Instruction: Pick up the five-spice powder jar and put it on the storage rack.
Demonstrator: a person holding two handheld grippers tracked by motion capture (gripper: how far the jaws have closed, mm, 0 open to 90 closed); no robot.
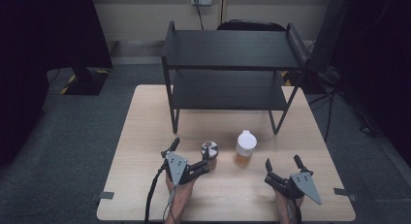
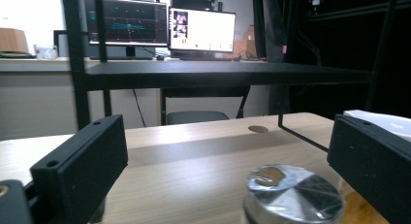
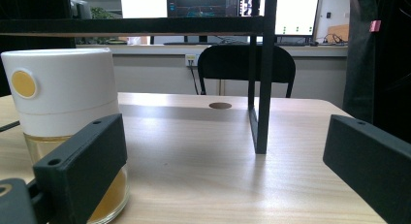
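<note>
High view, table: a pale wooden table on grey carpet; a black two-tier shelf stands on its far half
High view, jar: a jar with a white cap and amber contents stands upright near the front middle, in front of the shelf
High view, tin: a small round tin with a shiny lid stands just left of the jar, apart from it
High view, left gripper: the left gripper lies at the front, jaws spread; the tin sits at the tip of its right jaw, and I cannot tell whether they touch
High view, right gripper: the right gripper rests near the front right, jaws spread on nothing; the jar is ahead and to its left, apart from it
Left gripper view: the two black jaws stand wide apart; the tin sits low between them, nearer the right-hand jaw; the jar's white cap peeks over that jaw; the shelf crosses above; monitors glow on a desk behind
Right gripper view: jaws wide apart with bare table between; the jar stands behind the left-hand jaw, a yellow dot on its cap; a shelf leg rises ahead; a black chair sits beyond
</note>
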